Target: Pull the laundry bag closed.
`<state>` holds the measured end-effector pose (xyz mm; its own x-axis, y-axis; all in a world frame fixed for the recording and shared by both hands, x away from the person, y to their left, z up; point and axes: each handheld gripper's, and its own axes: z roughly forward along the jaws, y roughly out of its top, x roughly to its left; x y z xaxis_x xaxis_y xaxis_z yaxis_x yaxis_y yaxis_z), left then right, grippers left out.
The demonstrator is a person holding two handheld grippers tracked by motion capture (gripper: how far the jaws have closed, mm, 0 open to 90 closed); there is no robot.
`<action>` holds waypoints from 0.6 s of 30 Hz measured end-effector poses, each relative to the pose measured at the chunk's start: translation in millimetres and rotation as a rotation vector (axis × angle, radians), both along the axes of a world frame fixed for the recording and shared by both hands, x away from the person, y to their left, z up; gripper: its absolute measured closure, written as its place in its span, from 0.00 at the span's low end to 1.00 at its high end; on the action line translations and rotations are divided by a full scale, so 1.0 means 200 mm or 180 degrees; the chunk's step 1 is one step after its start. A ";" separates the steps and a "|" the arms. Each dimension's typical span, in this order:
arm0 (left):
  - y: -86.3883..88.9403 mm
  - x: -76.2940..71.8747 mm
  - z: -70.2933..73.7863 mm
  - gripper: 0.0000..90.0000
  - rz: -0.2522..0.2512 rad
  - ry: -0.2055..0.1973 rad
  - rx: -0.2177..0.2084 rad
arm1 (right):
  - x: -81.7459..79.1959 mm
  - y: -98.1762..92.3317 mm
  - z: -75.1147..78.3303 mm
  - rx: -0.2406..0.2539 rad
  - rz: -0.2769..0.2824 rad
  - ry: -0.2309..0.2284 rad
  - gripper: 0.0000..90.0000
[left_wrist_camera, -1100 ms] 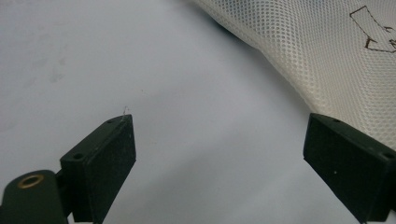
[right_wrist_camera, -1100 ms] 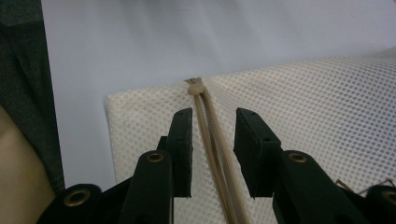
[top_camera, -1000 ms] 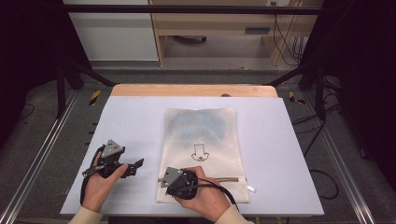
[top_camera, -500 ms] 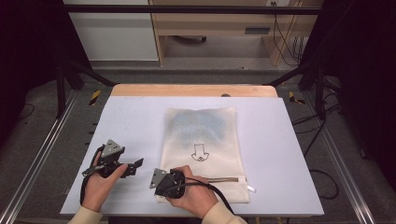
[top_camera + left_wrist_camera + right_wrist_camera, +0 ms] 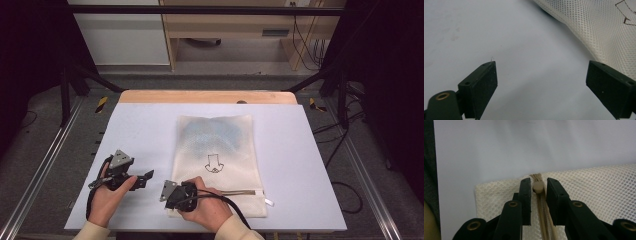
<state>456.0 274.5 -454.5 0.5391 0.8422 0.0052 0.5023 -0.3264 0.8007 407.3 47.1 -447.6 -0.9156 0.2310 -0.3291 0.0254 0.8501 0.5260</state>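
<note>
A cream mesh bag (image 5: 215, 140) with a printed arrow lies flat on the white table (image 5: 310, 150), its tan zipper (image 5: 240, 192) running along the near edge. My right gripper (image 5: 170, 196) rests on the bag's near left corner. In the right gripper view its jaws have just been closing around the tan zipper pull (image 5: 538, 187), which sits between the pads with narrow gaps on both sides. My left gripper (image 5: 143, 179) lies on bare table left of the bag, and its jaws (image 5: 541, 80) stand wide open with nothing in them; the bag's edge (image 5: 604, 32) shows at upper right.
A small white tab (image 5: 269, 202) sticks out at the zipper's right end. A wooden strip (image 5: 207, 96) borders the table's far edge, with furniture and cables beyond. Black frame posts (image 5: 65, 90) stand at both sides. Bare table lies left and right of the bag.
My right gripper has slid a little to the left along the bag's near edge, to its corner. The left gripper has stayed where it was.
</note>
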 end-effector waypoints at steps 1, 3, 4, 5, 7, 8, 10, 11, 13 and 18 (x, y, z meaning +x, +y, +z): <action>0.00 0.00 0.00 0.11 -0.0001 0.0002 0.0002 | 0.00 0.00 0.00 0.0003 -0.0004 0.0004 0.83; 0.00 0.00 0.00 0.11 -0.0006 0.0004 0.0004 | 0.00 0.00 0.00 0.0005 -0.0007 0.0008 0.83; 0.00 0.00 0.00 0.11 -0.0011 0.0008 0.0003 | 0.00 0.00 -0.01 0.0001 0.0006 0.0006 0.83; 0.00 0.00 0.00 0.11 -0.0012 0.0009 0.0001 | 0.00 0.00 -0.01 0.0000 0.0003 0.0003 0.83; 0.00 0.00 0.00 0.11 -0.0012 0.0010 0.0000 | 0.00 0.00 -0.01 0.0011 -0.0003 0.0015 0.83; 0.00 0.00 0.00 0.11 -0.0012 0.0012 0.0005 | 0.00 0.00 -0.01 0.0012 -0.0004 0.0014 0.83; 0.00 0.00 0.00 0.12 -0.0010 0.0014 0.0008 | 0.00 0.00 -0.01 0.0012 -0.0003 0.0019 0.83; 0.00 0.00 0.00 0.12 -0.0009 0.0017 0.0008 | 0.00 0.00 -0.01 0.0010 0.0000 0.0019 0.84; 0.00 0.00 0.00 0.12 -0.0010 0.0023 0.0016 | 0.01 0.00 -0.01 -0.0031 -0.0001 0.0033 0.84; -0.01 0.00 0.00 0.12 -0.0016 0.0027 0.0014 | 0.01 0.01 0.00 -0.0071 0.0008 0.0051 0.84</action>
<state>456.0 273.4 -455.1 0.5433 0.8395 0.0044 0.5073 -0.3324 0.7951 408.9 49.5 -447.3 -0.9213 0.2216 -0.3195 0.0316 0.8617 0.5064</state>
